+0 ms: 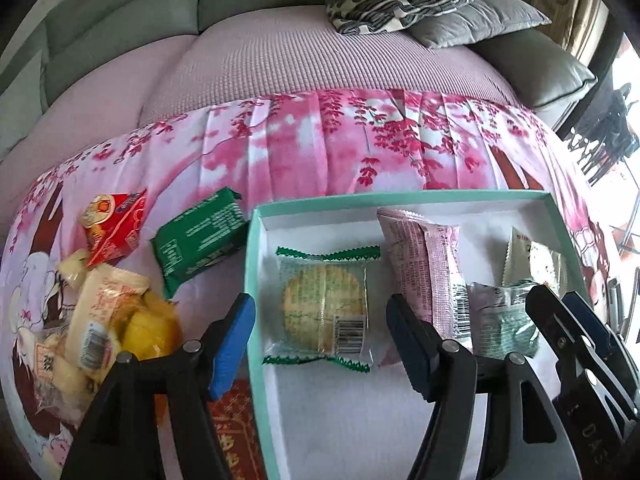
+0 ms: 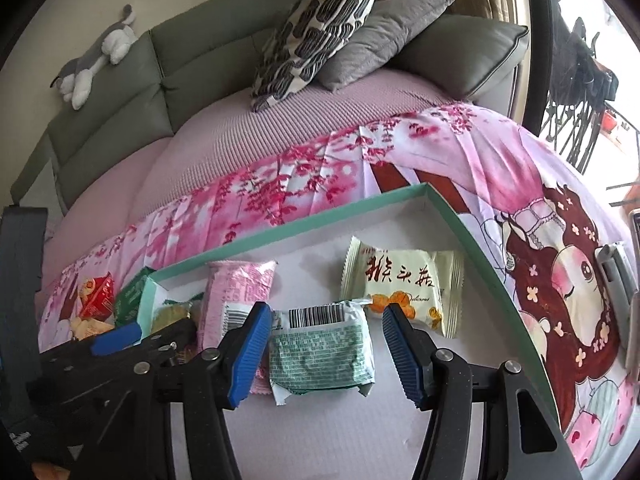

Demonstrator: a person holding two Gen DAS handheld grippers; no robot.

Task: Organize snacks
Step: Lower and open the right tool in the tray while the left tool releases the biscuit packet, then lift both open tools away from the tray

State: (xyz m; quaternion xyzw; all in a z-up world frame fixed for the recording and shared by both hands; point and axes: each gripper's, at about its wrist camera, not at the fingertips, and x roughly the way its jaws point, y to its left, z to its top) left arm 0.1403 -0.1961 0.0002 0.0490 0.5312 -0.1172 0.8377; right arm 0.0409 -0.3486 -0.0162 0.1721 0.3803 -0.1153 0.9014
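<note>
We hold the left gripper [image 1: 320, 344] with its fingers apart over the clear cookie packet [image 1: 325, 312], which lies in the teal box [image 1: 251, 280] near its left wall. The right gripper [image 2: 325, 354] (fingers also apart) stands around the green-white packet [image 2: 322, 354], not touching it. Beside it lie the pink packet [image 2: 236, 292] and the cream packet [image 2: 400, 284]. Outside the box's left wall, the green packet [image 1: 200, 236] and red packet [image 1: 114, 226] rest on the floral cloth [image 1: 320, 144].

Teal box [image 1: 440, 197], pink floral cloth [image 1: 320, 148].
</note>
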